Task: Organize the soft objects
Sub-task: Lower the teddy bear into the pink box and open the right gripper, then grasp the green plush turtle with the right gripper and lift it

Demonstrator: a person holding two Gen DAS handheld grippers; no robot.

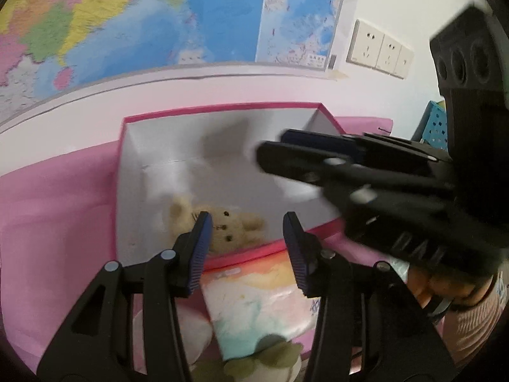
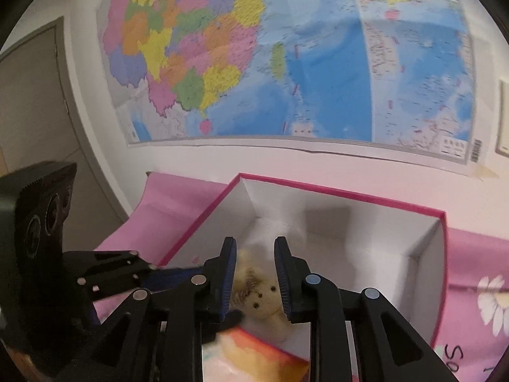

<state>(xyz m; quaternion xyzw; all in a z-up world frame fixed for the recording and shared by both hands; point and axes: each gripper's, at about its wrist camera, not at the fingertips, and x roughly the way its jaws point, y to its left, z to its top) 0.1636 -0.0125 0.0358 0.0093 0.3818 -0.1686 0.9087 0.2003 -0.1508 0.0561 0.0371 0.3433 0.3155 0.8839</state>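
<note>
A small beige teddy bear [image 1: 229, 227] lies on the floor of a white box with a pink rim [image 1: 222, 108]. My right gripper [image 1: 273, 148] hovers over the box's right half, open and empty. In the right wrist view the bear [image 2: 261, 296] shows between that gripper's [image 2: 256, 273] parted fingers, lower down and untouched by the pads. My left gripper [image 1: 248, 245] sits at the box's near rim, shut on a soft pastel-coloured pack [image 1: 254, 302] pinched between its fingers. The same pack [image 2: 251, 350] appears at the near edge of the box [image 2: 343, 194].
A pink cloth [image 1: 57, 210] covers the table. White and green soft things [image 1: 273, 356] lie under the left gripper. A blue perforated basket [image 1: 435, 121] stands at the right. A wall map [image 2: 286, 63] and sockets [image 1: 378, 47] are behind. A person's hand [image 1: 445, 289] holds the right gripper.
</note>
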